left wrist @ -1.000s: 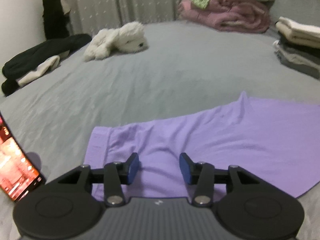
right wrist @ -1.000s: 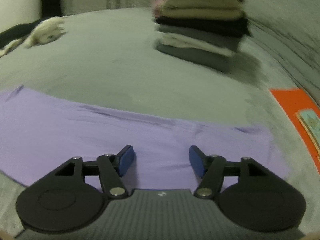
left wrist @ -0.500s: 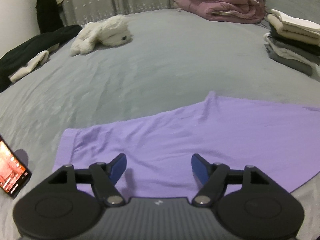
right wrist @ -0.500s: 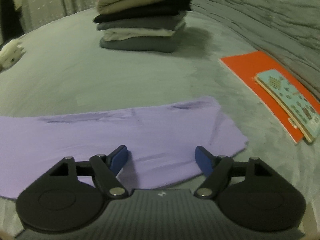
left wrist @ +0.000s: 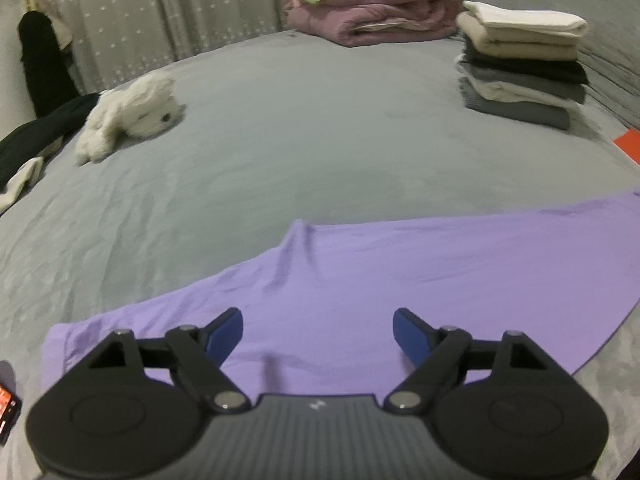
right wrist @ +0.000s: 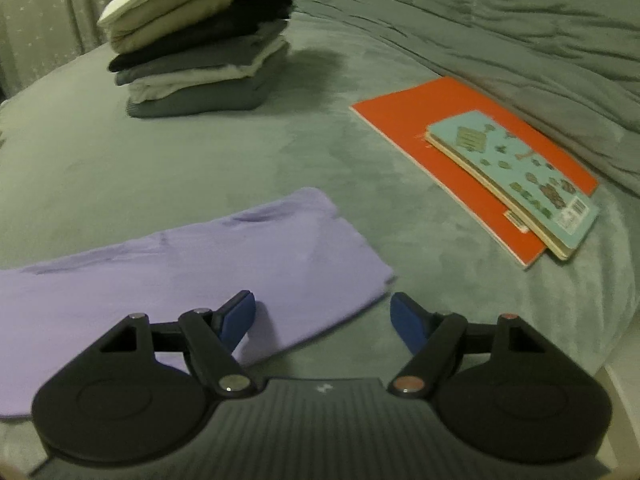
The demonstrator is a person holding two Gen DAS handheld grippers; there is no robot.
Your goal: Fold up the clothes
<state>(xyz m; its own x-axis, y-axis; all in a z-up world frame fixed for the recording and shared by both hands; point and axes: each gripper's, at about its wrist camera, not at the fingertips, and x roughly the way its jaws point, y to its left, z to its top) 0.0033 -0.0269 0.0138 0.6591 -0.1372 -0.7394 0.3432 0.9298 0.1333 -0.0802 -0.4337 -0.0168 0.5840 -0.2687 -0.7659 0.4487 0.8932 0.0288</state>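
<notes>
A lilac garment (left wrist: 400,280) lies flat in a long strip across the grey bed cover. My left gripper (left wrist: 318,330) hovers open over its near edge, left of the middle, with nothing between the blue pads. In the right wrist view the garment's right end (right wrist: 240,264) shows its squared corner. My right gripper (right wrist: 323,318) stands open over that corner, its left pad above the cloth and its right pad above bare cover.
A stack of folded clothes (left wrist: 524,64) (right wrist: 200,48) sits at the back right. Pink blankets (left wrist: 372,12) lie behind it. A white plush toy (left wrist: 132,116) and dark clothes (left wrist: 36,136) are at the left. An orange folder with a teal book (right wrist: 508,172) lies right of the garment. A phone (left wrist: 6,408) lies at the far left.
Both grippers have opened wider. The left view has swung right along the garment. The right gripper has moved right to the garment's end corner.
</notes>
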